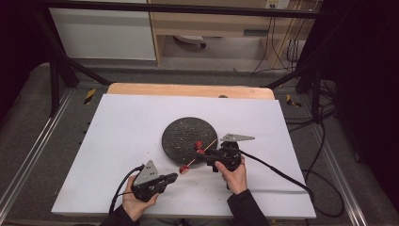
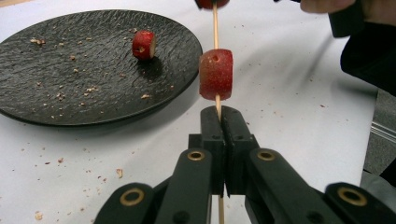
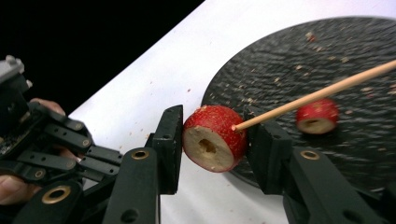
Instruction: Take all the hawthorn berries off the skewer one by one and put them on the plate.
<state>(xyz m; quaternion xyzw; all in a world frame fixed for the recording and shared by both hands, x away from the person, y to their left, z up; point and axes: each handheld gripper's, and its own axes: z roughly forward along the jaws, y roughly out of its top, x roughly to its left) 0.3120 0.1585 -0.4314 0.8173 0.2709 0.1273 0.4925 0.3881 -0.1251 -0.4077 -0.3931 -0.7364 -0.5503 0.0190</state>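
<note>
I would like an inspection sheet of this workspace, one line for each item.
Surface: white sheet over a wooden table, sprinkled with crumbs near the plate.
Job's things: thin wooden skewer with one red fruit piece threaded on it; a second piece at the skewer's tip; a third piece lies on the dark round plate.
Clutter: nothing seen besides crumbs.
Grippers: left claw shut on the skewer; right claw shut on the second piece.
Cables: one cable trails from each gripper.
Surroundings: black frame bars, a cabinet, floor wiring.
</note>
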